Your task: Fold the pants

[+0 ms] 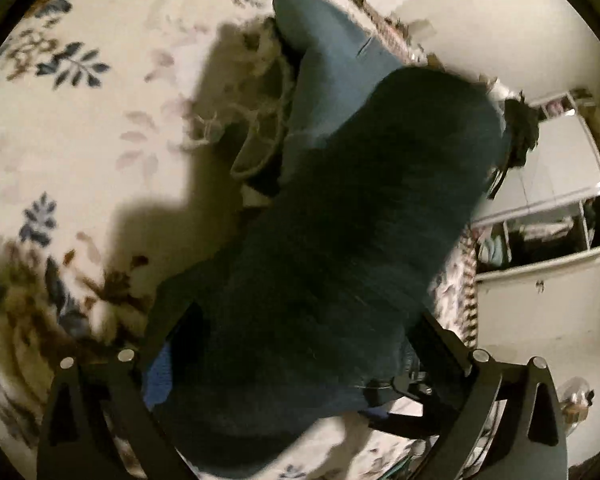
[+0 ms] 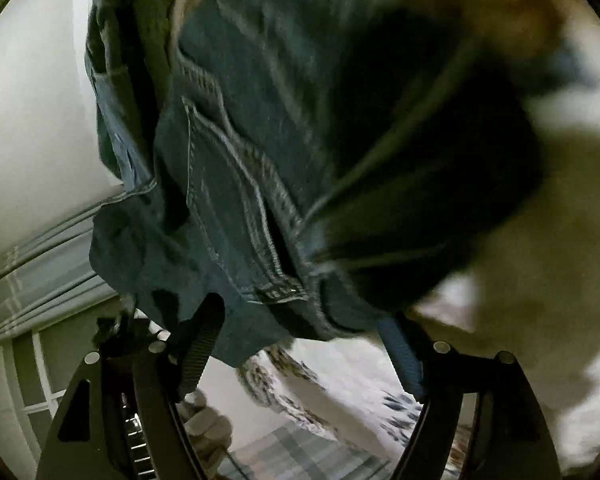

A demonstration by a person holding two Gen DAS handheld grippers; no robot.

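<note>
Now we spread both grippers' fingers wide, left gripper and right gripper, so the jeans drop onto the bedspread.

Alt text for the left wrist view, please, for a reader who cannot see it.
Dark blue jeans fill the centre, lying between the left gripper's wide-spread fingers on a cream floral bedspread. White cupboards stand at the right edge; the picture is blurred.
</note>
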